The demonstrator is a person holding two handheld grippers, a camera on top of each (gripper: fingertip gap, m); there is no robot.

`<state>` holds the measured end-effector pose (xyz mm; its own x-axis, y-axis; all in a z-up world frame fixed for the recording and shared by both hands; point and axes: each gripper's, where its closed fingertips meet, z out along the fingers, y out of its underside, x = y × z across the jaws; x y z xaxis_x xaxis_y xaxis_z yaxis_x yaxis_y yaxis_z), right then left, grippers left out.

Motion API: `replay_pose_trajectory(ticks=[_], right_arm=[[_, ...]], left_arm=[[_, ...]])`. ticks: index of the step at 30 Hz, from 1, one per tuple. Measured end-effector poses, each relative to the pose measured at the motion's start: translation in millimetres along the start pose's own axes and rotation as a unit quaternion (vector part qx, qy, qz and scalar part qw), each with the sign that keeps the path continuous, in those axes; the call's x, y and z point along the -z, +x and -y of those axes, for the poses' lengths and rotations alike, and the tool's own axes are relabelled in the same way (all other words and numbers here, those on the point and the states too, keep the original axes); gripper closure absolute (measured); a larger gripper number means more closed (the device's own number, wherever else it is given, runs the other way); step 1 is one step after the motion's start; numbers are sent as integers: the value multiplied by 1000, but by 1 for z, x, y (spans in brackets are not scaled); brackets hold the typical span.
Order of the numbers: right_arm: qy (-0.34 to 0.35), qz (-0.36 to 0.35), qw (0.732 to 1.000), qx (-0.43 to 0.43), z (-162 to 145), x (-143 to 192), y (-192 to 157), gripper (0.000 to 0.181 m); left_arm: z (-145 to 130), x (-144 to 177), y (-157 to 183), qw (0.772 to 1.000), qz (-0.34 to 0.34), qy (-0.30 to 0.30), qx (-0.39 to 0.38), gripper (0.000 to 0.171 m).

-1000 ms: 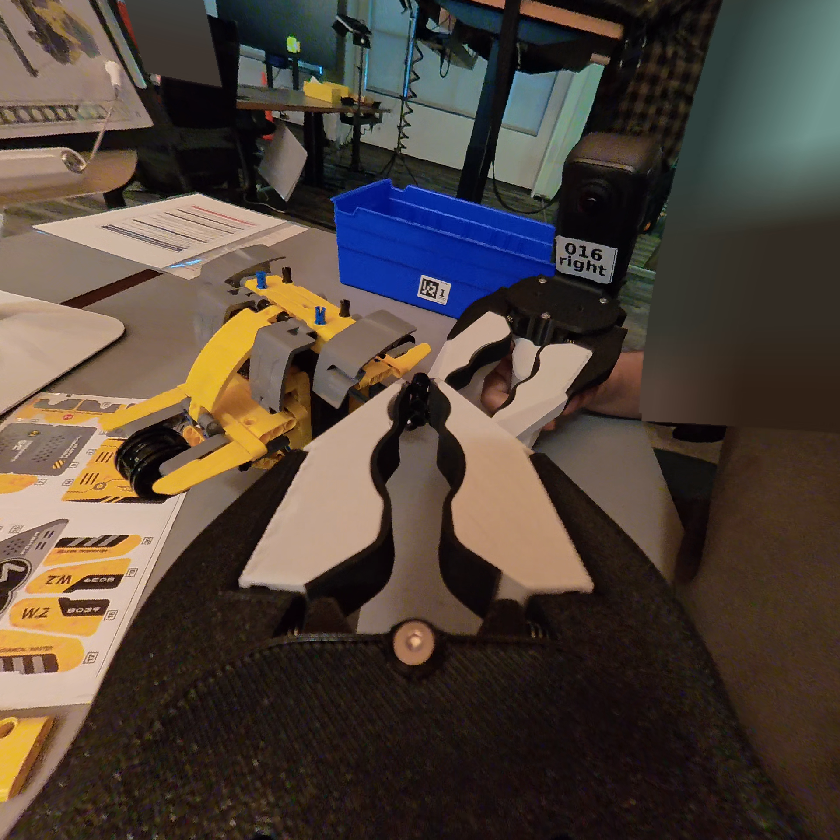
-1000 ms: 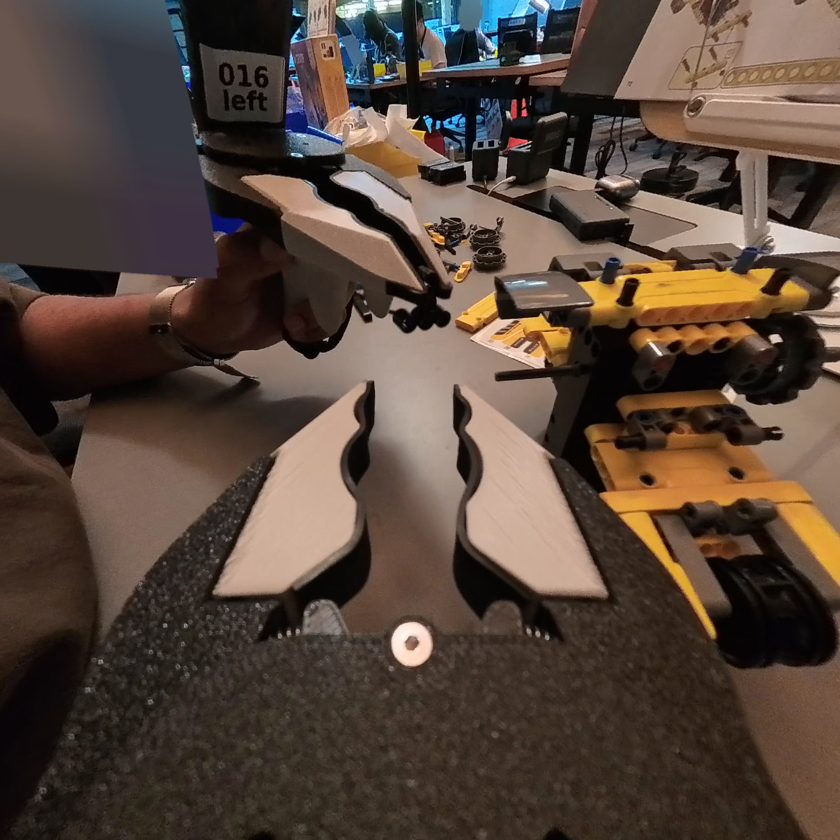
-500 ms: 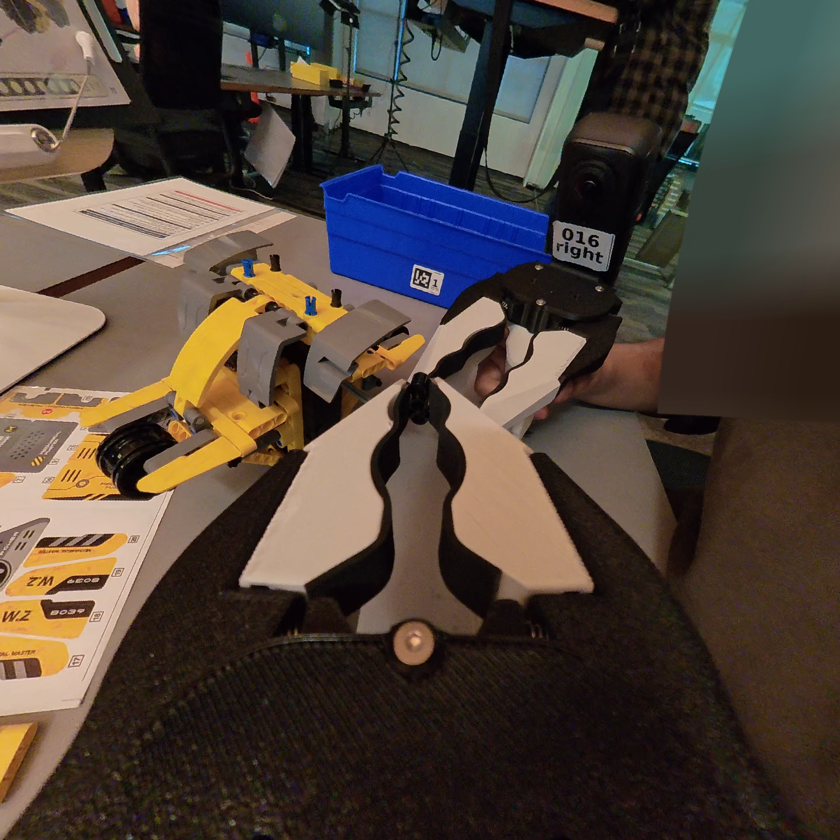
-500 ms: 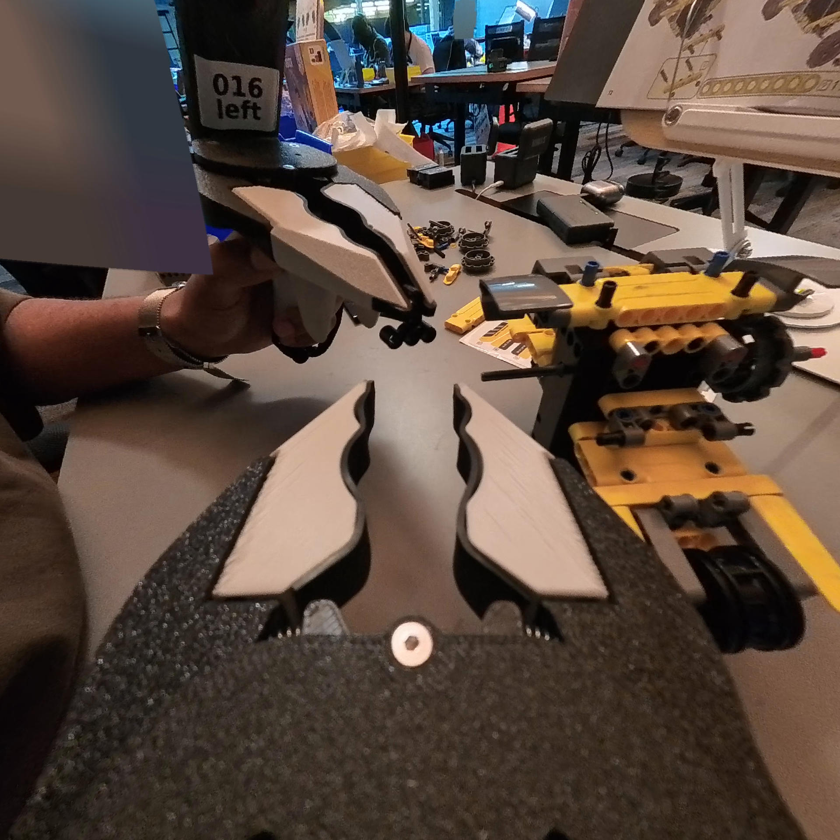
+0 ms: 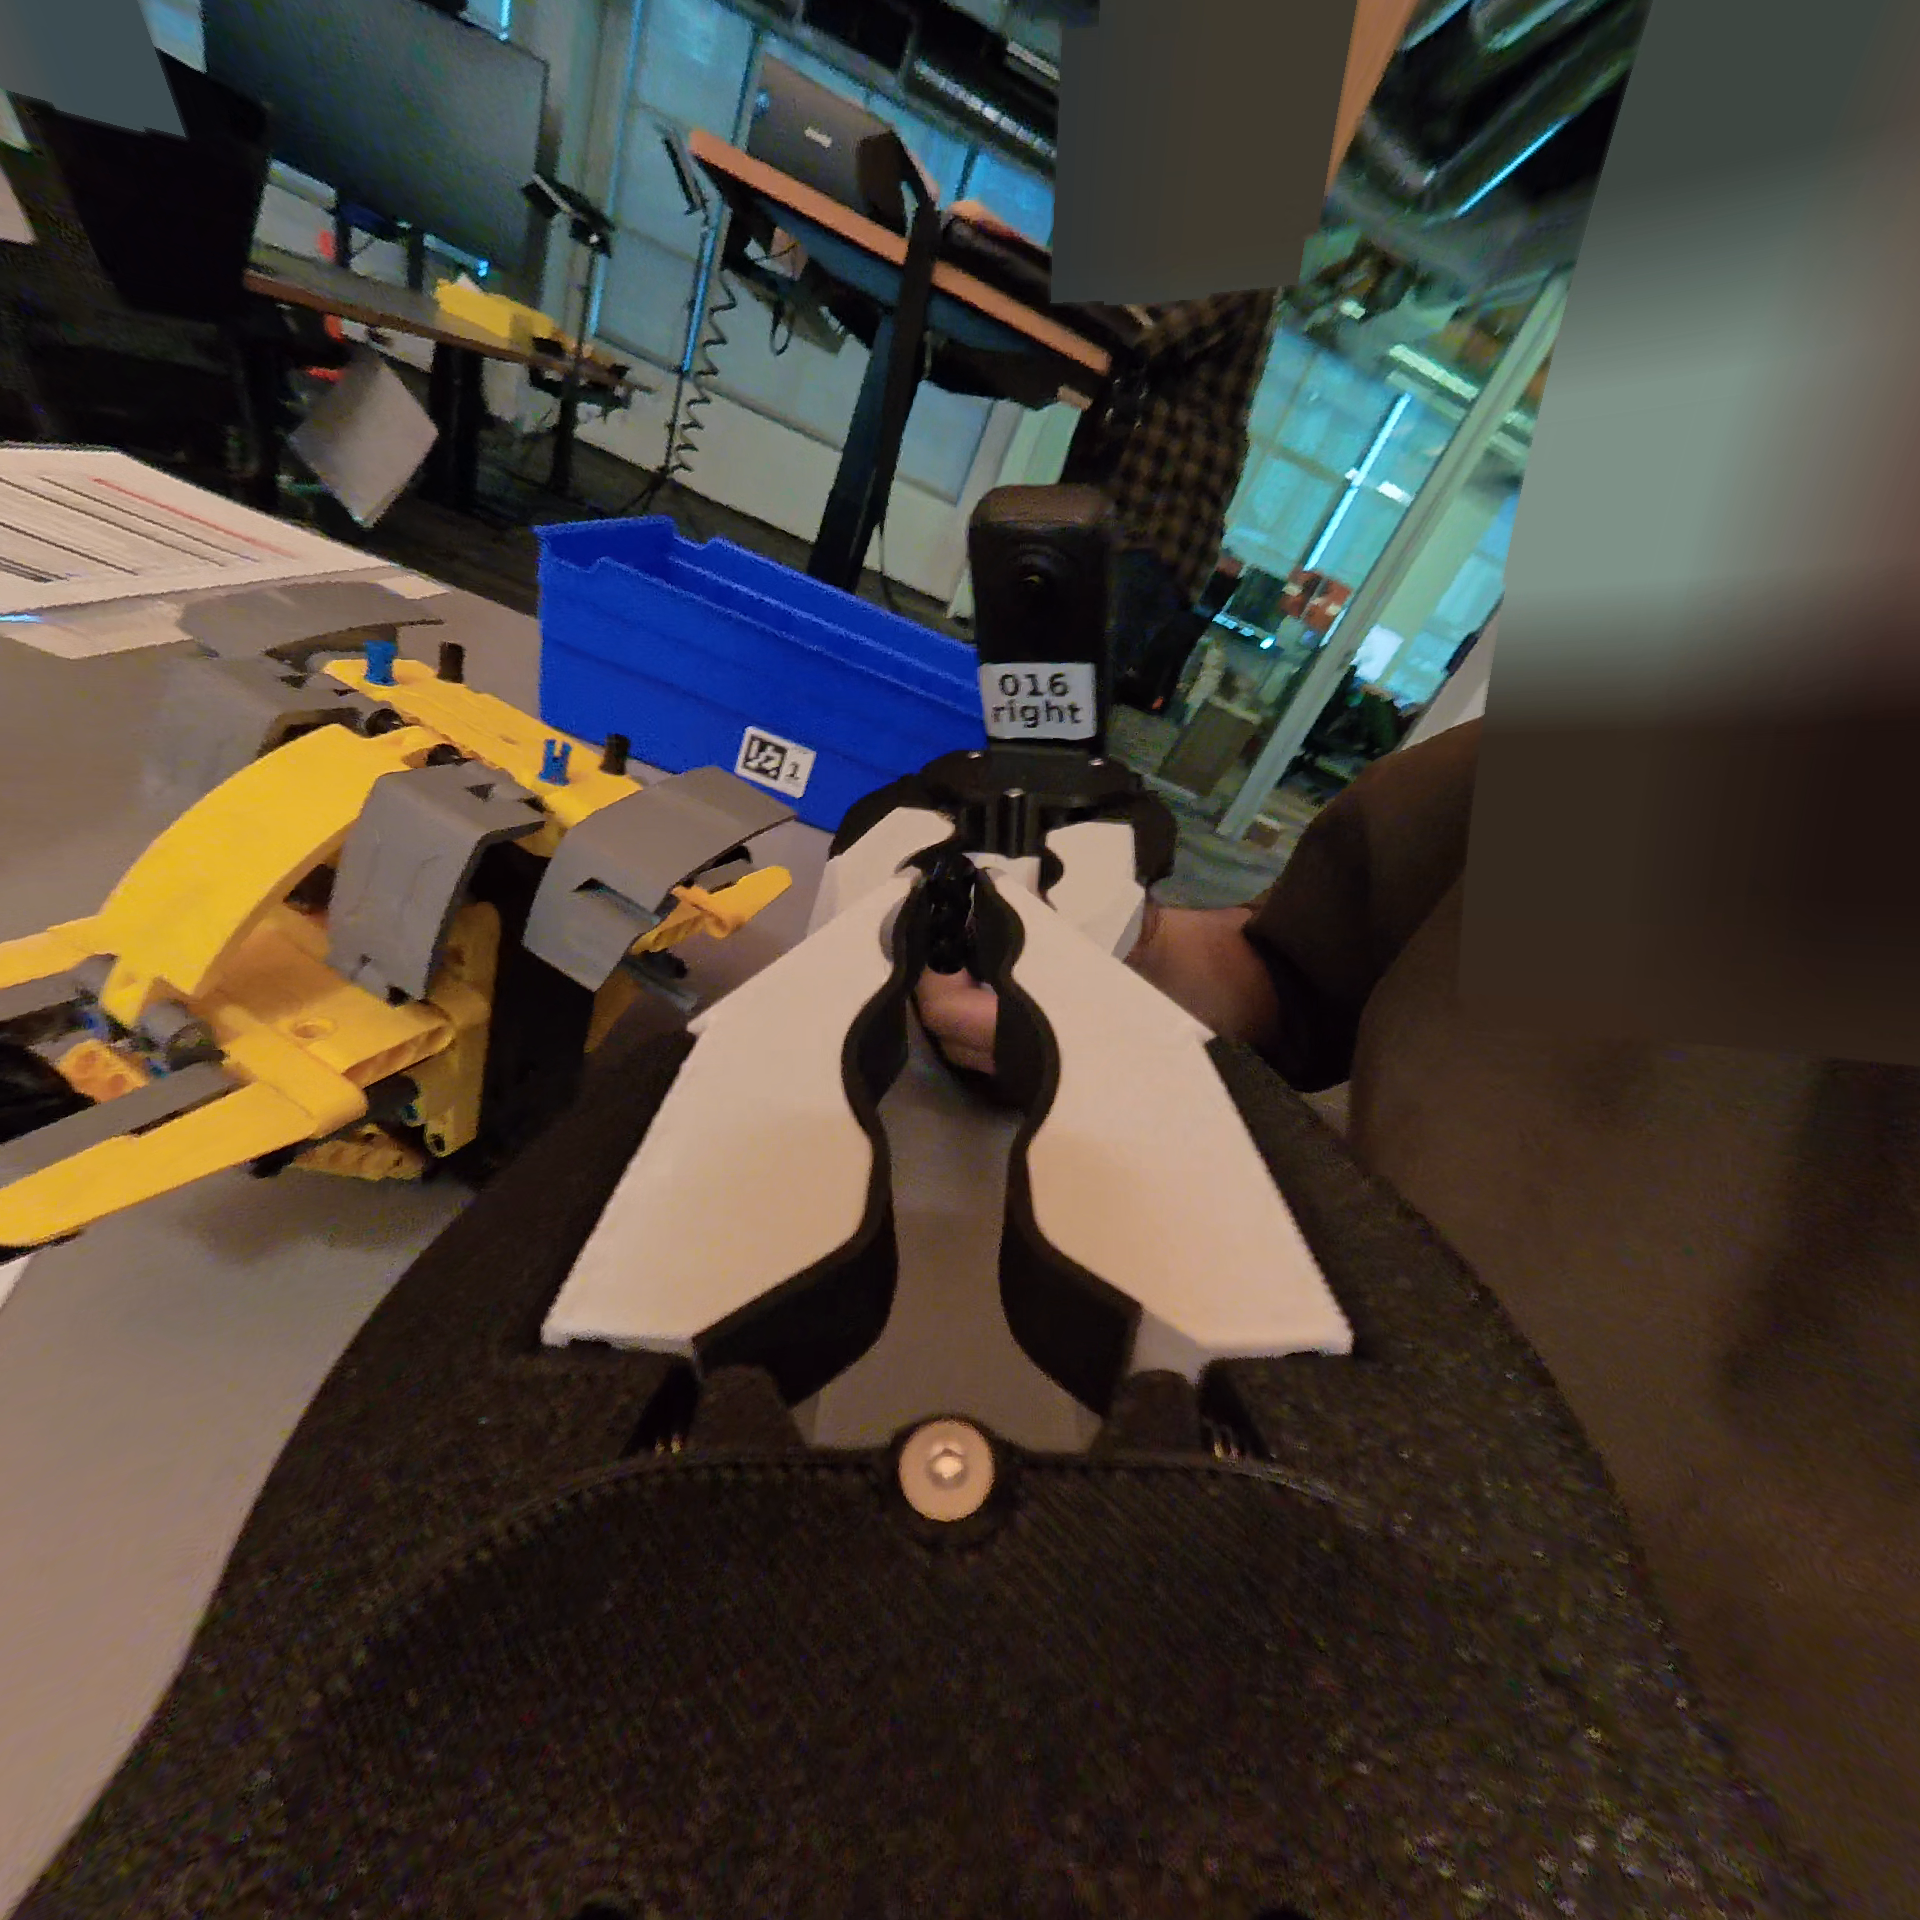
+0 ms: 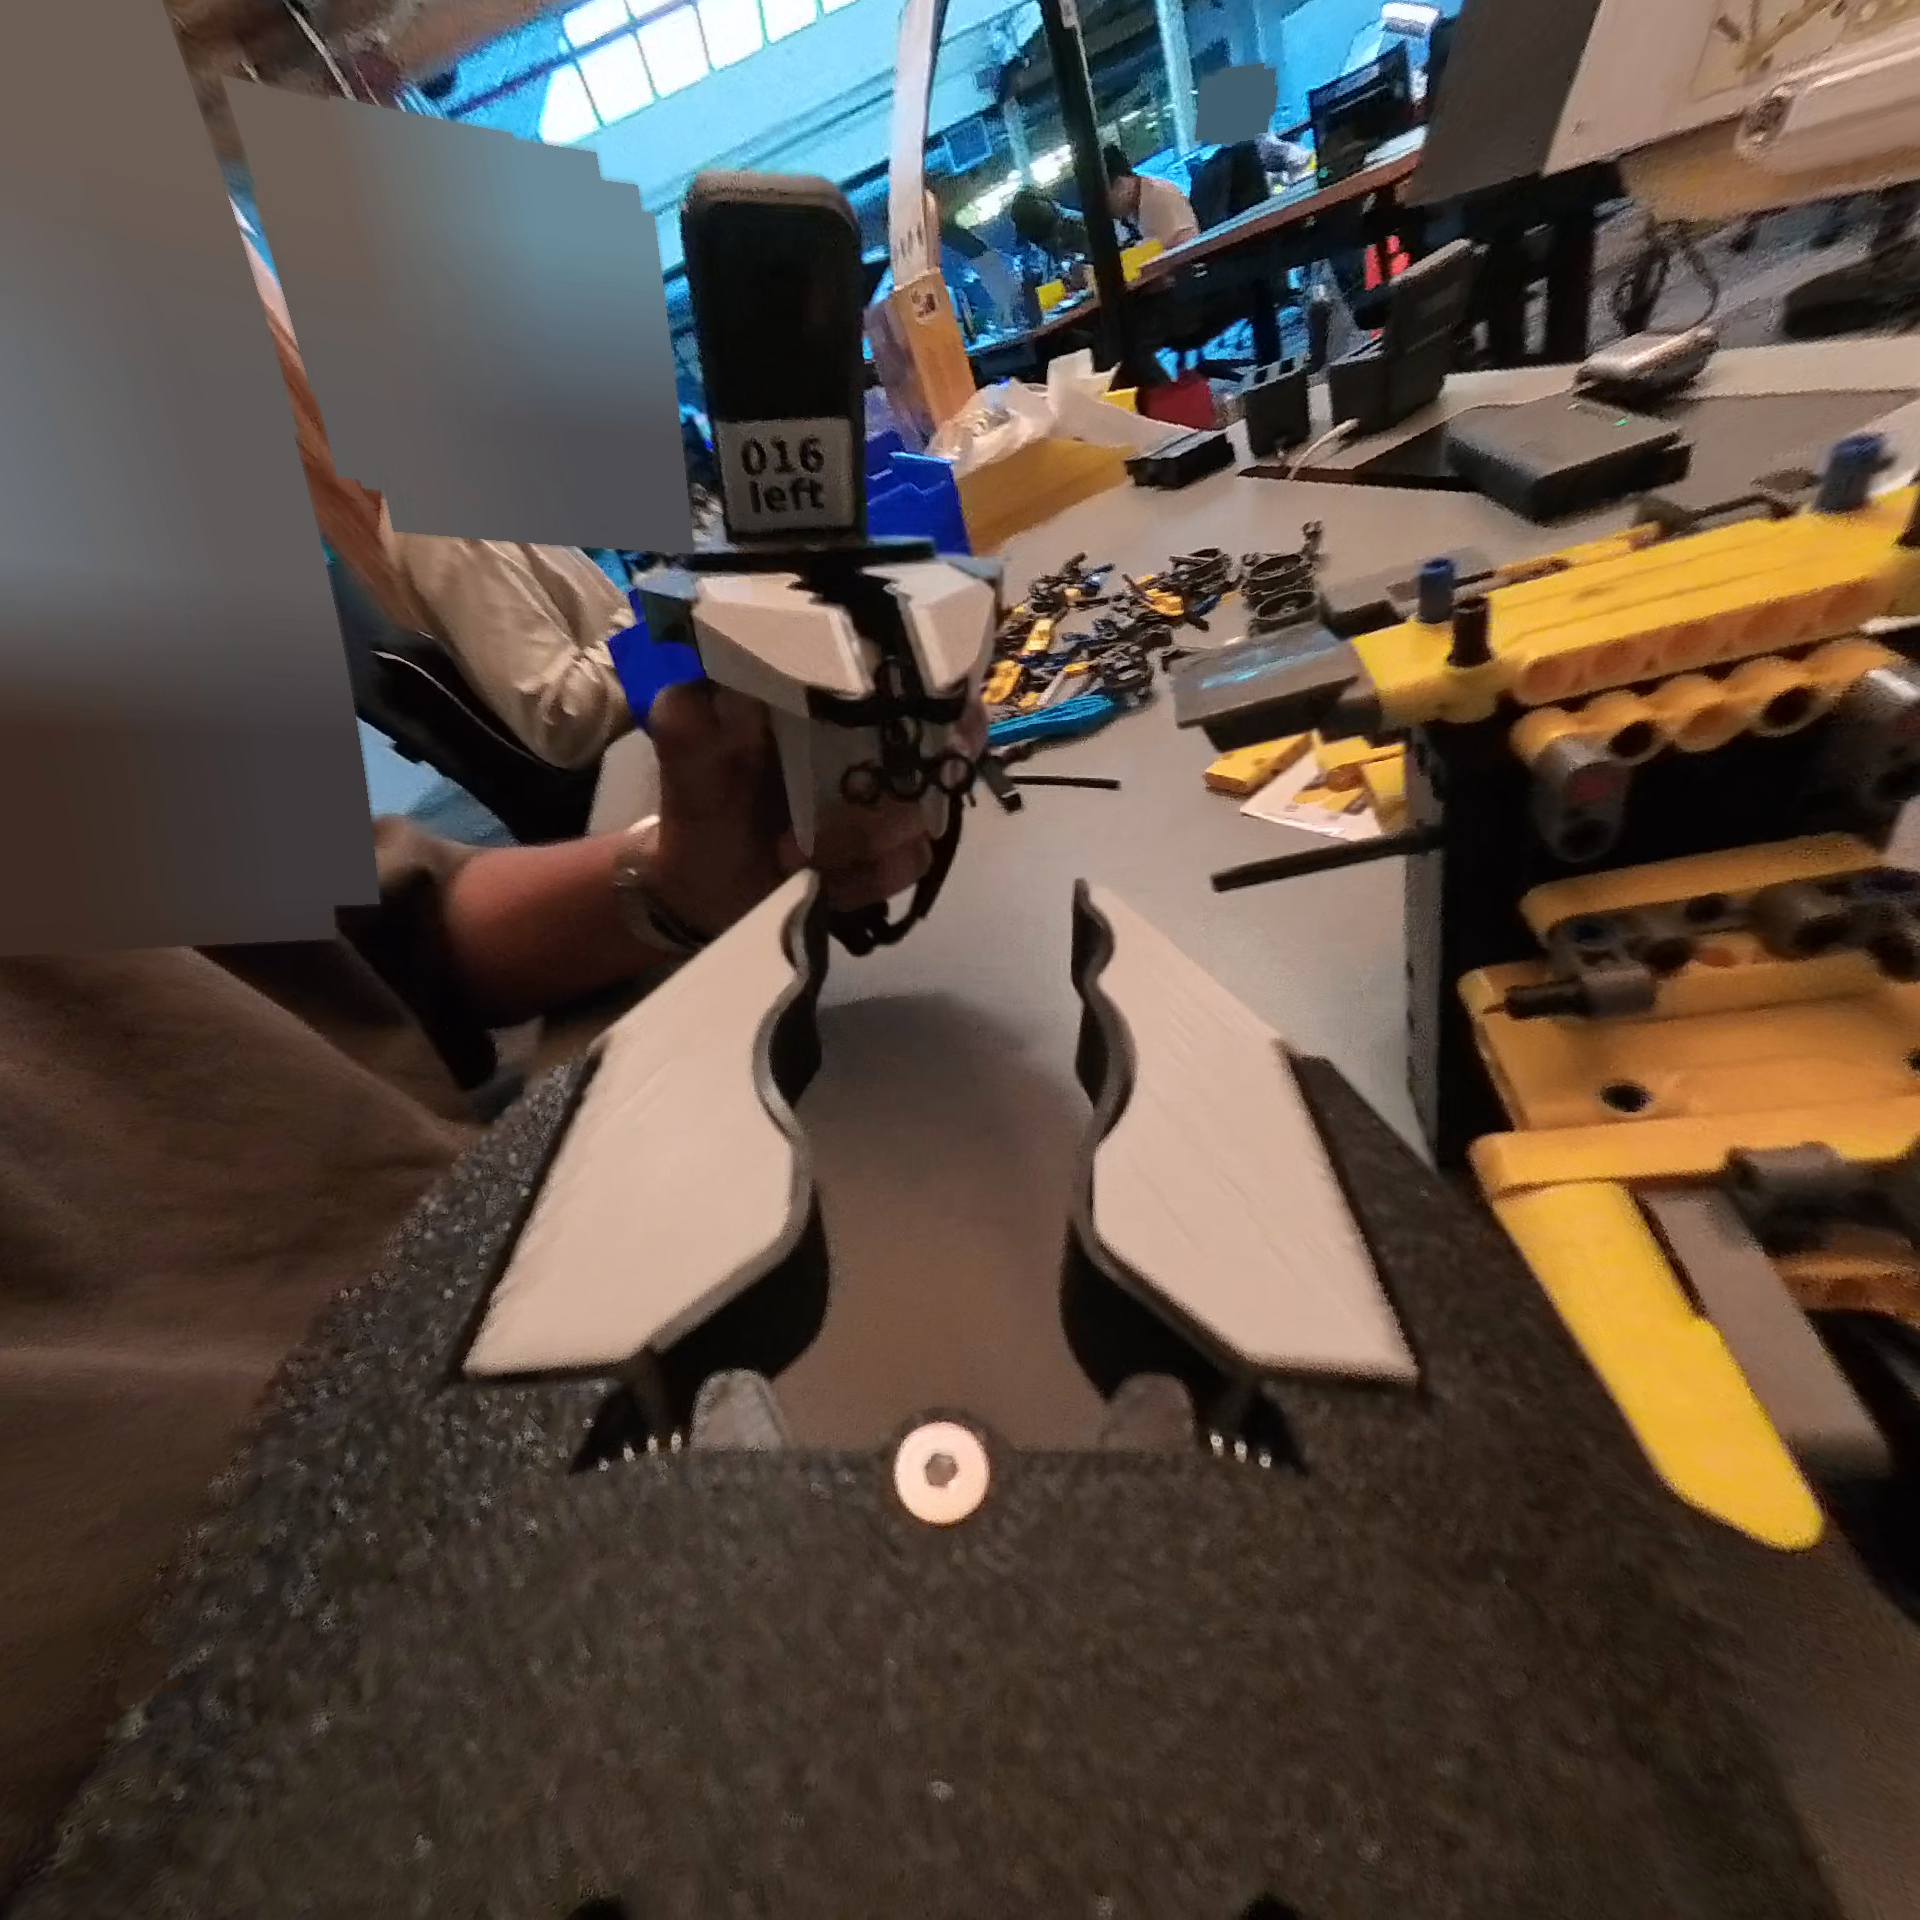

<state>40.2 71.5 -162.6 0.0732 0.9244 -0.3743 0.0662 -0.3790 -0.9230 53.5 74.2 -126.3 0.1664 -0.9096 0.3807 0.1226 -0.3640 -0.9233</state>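
Both tongs have turned to face each other. Left tongs [image 5: 948,894] pinch one small black part [image 6: 902,774]; right tongs [image 6: 943,914] gape empty. One yellow toy vehicle [image 5: 312,966] stands beside them on the worktop [image 6: 1143,831], one blue bin [image 5: 717,665] beyond.

I see the left gripper [image 5: 948,902], pinched on the small black plastic connector piece [image 5: 943,914], lifted since a second ago and turned head-on toward the open right gripper [image 5: 1000,871]. Relative to the yellow and grey brick-built vehicle model [image 5: 343,956], both grippers now sit closer alongside it, and the model fills more of each wrist view, blurred at its near edge.
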Motion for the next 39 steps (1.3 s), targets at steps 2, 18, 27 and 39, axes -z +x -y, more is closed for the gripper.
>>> replay_pose_trajectory(ticks=[2, 18, 27, 39], right_arm=[[3, 13, 1000, -18, 1, 0, -2, 135], [44, 86, 993, -70, 16, 6, -20, 155], [58, 106, 986, -115, 20, 10, -18, 158], [69, 133, 975, -163, 25, 14, -17, 157]], left_arm=[[1, -2, 4, 1000, -17, 9, 12, 165], [-2, -8, 12, 999, -39, 19, 13, 165], [-2, -3, 11, 999, -38, 10, -13, 166], [-9, 0, 8, 997, -22, -27, -64, 166]])
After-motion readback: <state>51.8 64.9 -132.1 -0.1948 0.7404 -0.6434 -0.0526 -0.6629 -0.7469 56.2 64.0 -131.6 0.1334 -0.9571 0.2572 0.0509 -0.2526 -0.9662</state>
